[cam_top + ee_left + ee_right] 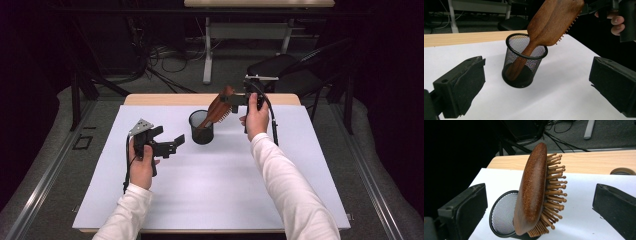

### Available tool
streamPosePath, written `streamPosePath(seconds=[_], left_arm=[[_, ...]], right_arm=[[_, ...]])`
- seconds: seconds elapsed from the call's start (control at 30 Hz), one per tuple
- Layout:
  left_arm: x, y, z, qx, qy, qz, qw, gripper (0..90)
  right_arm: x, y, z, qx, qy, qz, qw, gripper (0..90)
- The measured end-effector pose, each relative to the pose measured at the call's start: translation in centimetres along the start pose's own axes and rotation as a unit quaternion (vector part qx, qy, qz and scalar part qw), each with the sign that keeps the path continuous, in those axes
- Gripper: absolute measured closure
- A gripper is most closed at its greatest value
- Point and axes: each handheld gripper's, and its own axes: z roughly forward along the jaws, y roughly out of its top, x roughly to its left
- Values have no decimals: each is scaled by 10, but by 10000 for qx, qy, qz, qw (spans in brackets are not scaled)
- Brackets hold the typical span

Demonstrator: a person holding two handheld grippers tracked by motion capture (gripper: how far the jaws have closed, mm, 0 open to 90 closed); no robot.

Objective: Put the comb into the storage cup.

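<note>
The right gripper [234, 98] hovers with its jaws spread wide on either side of a wooden paddle hairbrush [534, 192], neither pad touching the wood in the right gripper view. The hairbrush stands handle-down in a black wire-mesh cup [201, 127], its broad head leaning up and out over the cup's rim toward the right gripper, wooden bristles facing the person's right. Seen through the mesh in the left gripper view, the handle slants to the cup's floor and the neck rests against the rim [526, 45].

The left gripper [172, 145] is held low beside the cup, on its near left, jaws also wide apart and holding nothing; the cup sits centred between them in the left gripper view, well short of either pad.

The cup rests on a white sheet [215, 175] covering most of a light wooden table [165, 99], whose bare edge shows as a strip just behind the cup. Nothing else on the sheet crowds the cup. Beyond the table's far edge, behind the cup, lie a grey floor with loose cables [170, 55], the white leg of another desk [207, 50] and a dark chair [285, 67] off to the right.
</note>
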Motion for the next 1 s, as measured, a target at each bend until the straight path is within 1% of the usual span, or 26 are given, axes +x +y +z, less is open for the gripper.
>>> streamPosePath(seconds=[0.13,0.27,0.33,0.37,0.43,0.47,0.57,0.7,0.8,1.0], left_arm=[[2,1,-1,-2,19,-14,10000,4],[4,2,-2,-7,40,-45,10000,4],[4,2,-2,-22,42,-61,10000,4],[4,2,-1,-18,48,-56,10000,3],[4,2,-1,-14,43,-52,10000,3],[4,2,-1,-2,44,-40,10000,4],[3,2,-1,12,43,-31,10000,3],[3,2,-3,-7,53,-26,10000,4],[3,2,-3,-5,54,-29,10000,4],[2,3,-3,-4,41,5,10000,4]], right_arm=[[1,2,-7,35,16,-62,10000,0],[4,2,-12,103,11,-256,9996,0],[7,1,-15,168,45,-402,9990,0],[8,1,-16,191,56,-523,9984,0],[11,0,-19,260,64,-686,9973,0],[13,-1,-20,287,83,-726,9969,0],[16,-2,-24,300,153,-750,9966,0],[20,-2,-27,279,253,-849,9957,0],[22,-4,-29,312,221,-971,9945,0],[25,-8,-34,326,302,-1022,9938,0]])
